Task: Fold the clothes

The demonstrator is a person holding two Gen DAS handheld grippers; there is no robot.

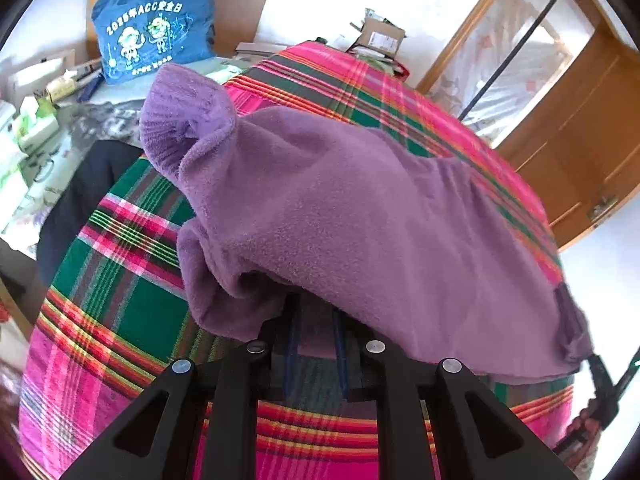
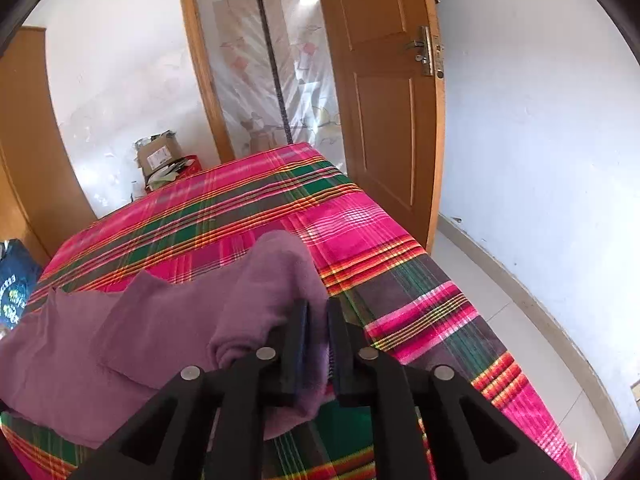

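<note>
Sweater (image 1: 340, 216) fills the centre of the left view on the plaid bed (image 1: 120, 312), running toward upper left. We see our left gripper (image 1: 316, 320) pinching its near hem; our right gripper (image 2: 318, 320) stands slightly parted around its right edge.

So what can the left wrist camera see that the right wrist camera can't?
Only the left wrist view shows the sweater's ribbed collar and the cartoon print on the blue bag. Only the right wrist view shows the open wooden door's lock and the floor. Both show the purple sweater, the plaid cloth and a cardboard box.
</note>
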